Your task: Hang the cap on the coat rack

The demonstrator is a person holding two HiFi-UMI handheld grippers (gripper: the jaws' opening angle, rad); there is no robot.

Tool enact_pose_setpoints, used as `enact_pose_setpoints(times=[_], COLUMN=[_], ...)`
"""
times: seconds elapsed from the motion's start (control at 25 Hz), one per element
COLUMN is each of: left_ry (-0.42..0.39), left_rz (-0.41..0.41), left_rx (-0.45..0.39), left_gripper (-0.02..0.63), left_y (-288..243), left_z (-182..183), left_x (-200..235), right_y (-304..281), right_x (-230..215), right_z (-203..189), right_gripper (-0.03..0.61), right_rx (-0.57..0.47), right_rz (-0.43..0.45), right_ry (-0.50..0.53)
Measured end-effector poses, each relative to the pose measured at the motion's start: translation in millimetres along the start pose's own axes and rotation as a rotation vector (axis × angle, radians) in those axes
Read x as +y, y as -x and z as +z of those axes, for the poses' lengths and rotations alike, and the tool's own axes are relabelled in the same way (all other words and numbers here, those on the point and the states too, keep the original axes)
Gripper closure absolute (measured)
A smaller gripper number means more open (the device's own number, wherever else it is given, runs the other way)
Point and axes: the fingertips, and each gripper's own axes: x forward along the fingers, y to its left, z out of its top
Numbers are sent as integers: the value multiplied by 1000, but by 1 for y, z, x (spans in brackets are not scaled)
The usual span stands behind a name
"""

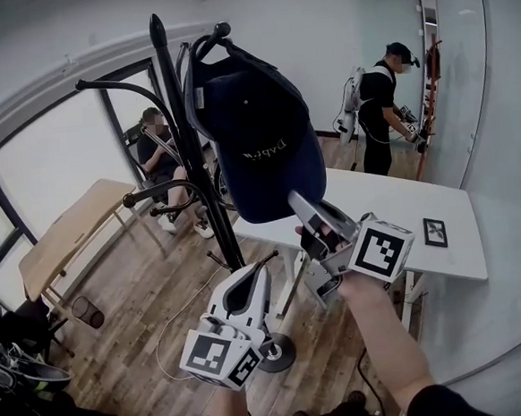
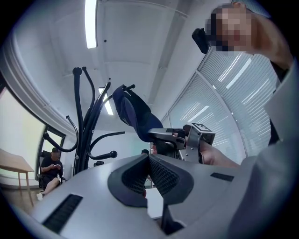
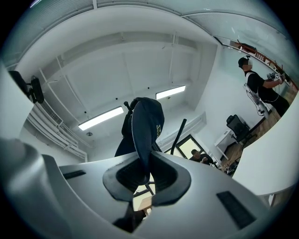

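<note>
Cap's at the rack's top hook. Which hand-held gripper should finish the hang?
Right. The right hand-held gripper is shut on the brim of the cap, below the top hook. The left hand-held gripper hangs lower, shut and empty, off the cap.

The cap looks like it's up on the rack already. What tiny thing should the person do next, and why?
Probably open the right gripper and let go. Its jaws are closed on the brim of the cap, while the cap's back appears looped over a top hook of the coat rack, so it looks ready to hang unaided.
</note>
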Motion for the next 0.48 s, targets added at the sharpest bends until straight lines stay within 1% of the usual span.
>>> enact_pose_setpoints(times=[0.12,0.24,0.36,0.48], left_ry=[7,12,15,14], left_rz=[0,3,6,9], left_rx=[4,13,19,21], left_gripper=[600,598,599,600], left_y=[5,6,7,9], left_z=[-1,-2,-3,-4], left_x=[6,6,6,6], right_y=[-4,-5,-5,-5], right_x=[-4,-4,-7,-9], right_z=[-10,-12,-14,-19], right_gripper=[534,534,534,534], right_rx=[9,3,6,10], right_rz=[-9,-2,-6,11], right_ry=[-5,-20,-10,-37])
